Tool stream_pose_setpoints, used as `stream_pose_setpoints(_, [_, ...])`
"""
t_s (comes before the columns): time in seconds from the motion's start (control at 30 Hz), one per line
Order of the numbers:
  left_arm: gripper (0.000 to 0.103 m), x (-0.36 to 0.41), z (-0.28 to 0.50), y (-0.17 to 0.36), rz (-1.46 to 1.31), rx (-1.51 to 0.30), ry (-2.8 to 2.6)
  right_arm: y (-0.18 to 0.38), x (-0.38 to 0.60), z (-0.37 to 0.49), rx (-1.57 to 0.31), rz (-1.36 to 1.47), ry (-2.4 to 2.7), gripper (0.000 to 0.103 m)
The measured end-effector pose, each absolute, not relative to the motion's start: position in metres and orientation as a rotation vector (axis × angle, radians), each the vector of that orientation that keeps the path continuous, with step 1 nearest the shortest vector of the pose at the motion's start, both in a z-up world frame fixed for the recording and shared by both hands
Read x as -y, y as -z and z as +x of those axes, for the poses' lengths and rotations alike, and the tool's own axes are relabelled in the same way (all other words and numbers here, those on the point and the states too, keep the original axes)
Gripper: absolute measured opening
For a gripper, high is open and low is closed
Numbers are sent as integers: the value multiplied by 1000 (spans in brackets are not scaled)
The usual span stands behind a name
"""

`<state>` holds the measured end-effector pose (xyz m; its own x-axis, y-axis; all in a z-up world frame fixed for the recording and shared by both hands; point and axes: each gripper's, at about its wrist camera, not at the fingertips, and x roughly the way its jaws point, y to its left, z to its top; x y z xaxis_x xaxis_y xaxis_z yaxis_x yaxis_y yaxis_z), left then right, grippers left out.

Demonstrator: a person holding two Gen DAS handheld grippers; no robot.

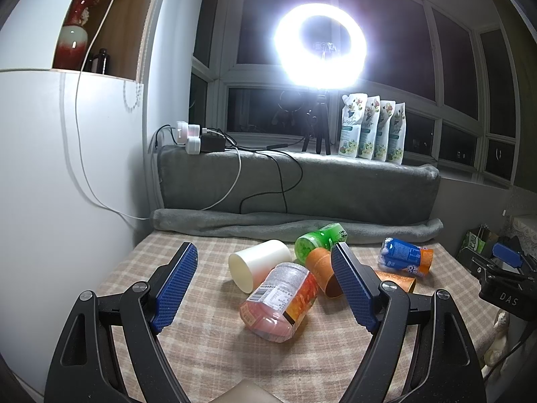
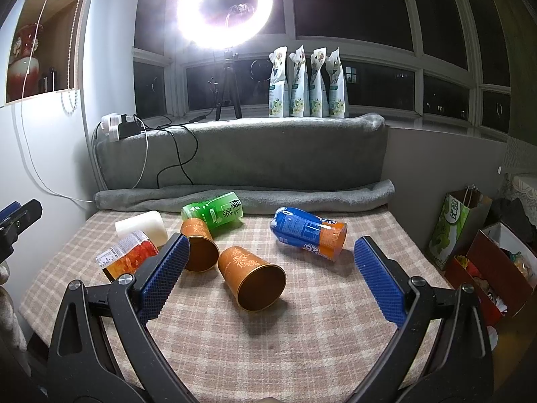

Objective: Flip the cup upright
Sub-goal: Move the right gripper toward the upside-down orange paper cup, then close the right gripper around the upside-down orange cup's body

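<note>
Checked cloth on the bench [image 2: 302, 336] offers soft footing — both hand-held grippers, left [image 1: 265, 285] and right [image 2: 270, 278], spread and empty. Risk: the nearest orange cup [image 2: 251, 278], on its side, rolls into the neighbouring cup [image 2: 199, 248] if nudged.

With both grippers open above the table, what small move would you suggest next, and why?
Probably lower the right gripper around the nearest orange cup: it lies on its side, mouth toward the camera, directly between the open fingers, nothing touching it.

Checked woven cloth tabletop [image 2: 302, 336], matt. Orange patterned paper cup [image 2: 250, 277], satin sheen. Clear glossy plastic jar [image 1: 278, 299]. Blue rubbery pads [image 2: 377, 280], dimpled. Grey fleece blanket [image 2: 268, 154].
</note>
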<state>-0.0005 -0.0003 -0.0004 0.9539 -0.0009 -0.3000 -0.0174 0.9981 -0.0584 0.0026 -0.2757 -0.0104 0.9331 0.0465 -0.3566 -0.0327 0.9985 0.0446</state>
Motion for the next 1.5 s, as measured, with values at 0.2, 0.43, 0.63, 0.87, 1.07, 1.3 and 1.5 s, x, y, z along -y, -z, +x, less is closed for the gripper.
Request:
stream_pose_setpoints(0.2, [82,0,-1,0,-58,-305,-9,10,276,3,-367,41,-42,100])
stream_pose_setpoints(0.43, [82,0,0,0,-60,-306,-8,11,276,3,-368,40,-41,100])
stream_pose_setpoints(0.63, [82,0,-1,0,-59,-305,-8,14,276,3,-380,45,-45,100])
stream_pose_setpoints(0.87, [82,-2,-3,1,-63,-314,-8,17,276,7,-388,46,-46,100])
stream_pose_setpoints(1.07, [82,7,3,14,-57,-356,16,24,271,16,-427,28,-72,100])
stream_pose_setpoints(1.3, [82,4,5,31,-28,-469,25,24,265,55,-530,38,-159,100])
stream_pose_setpoints(1.5, [82,-6,8,45,-45,-500,26,32,251,115,-700,75,-292,100])
